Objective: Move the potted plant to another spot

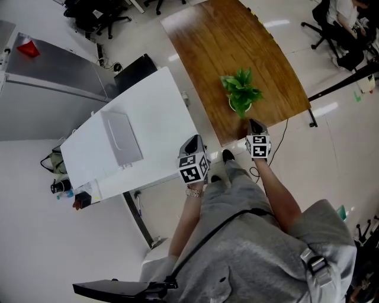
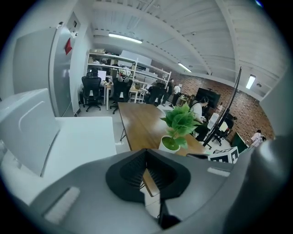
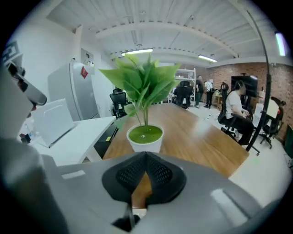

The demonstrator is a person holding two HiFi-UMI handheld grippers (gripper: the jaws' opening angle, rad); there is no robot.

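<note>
The potted plant (image 1: 240,94), green leaves in a small white pot, stands near the front end of a long wooden table (image 1: 237,41). My right gripper (image 1: 255,125) is just in front of the pot at the table's edge, apart from it, its jaws shut on nothing. In the right gripper view the plant (image 3: 145,135) is straight ahead, close beyond the right gripper (image 3: 146,156). My left gripper (image 1: 194,139) hovers over the gap between the wooden table and a white table (image 1: 154,100), also shut and empty. The left gripper view shows the plant (image 2: 177,124) ahead to the right of the left gripper (image 2: 146,153).
A flat grey case (image 1: 121,137) lies on the white table. A grey cabinet (image 1: 53,71) stands to the left. Office chairs (image 1: 95,15) are at the back. A black pole (image 1: 343,83) slants across the floor right of the wooden table, near seated people.
</note>
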